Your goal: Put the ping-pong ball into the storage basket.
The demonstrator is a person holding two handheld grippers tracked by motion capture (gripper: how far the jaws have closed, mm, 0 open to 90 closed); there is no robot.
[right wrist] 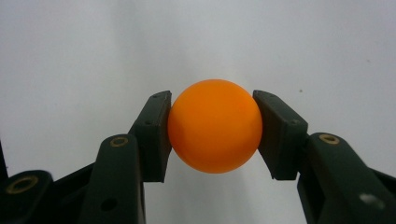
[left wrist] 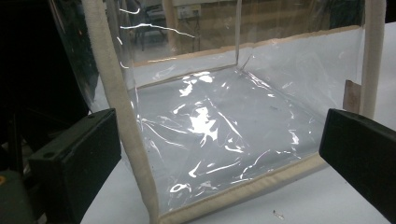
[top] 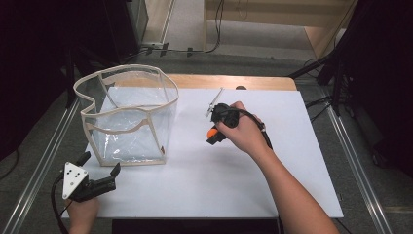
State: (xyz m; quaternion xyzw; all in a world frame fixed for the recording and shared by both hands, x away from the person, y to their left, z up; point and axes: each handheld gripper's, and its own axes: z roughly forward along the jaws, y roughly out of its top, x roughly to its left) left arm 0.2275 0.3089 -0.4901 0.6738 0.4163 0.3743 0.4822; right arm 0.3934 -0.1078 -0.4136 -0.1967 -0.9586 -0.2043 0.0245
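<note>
An orange ball point(right wrist: 215, 133) is clamped across its middle between the fingers point(right wrist: 152, 135) of the right gripper point(top: 215, 132), just above the white tabletop point(top: 234, 185), right of a clear bag point(top: 127, 117). It is judged light, rigid, smooth and prone to slipping. The left gripper point(left wrist: 219, 154) is spread wide, empty. No writing is legible.

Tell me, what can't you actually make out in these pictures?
- High view: most of the orange ball, hidden by the right gripper and the hand around it.
- High view: the thin metal rod behind that hand is too small to identify.
- Right gripper view: whether the ball touches the white table; its underside is hidden.
- Left gripper view: the clear bag is cut off at the top edge, so its rim is unseen.
</note>
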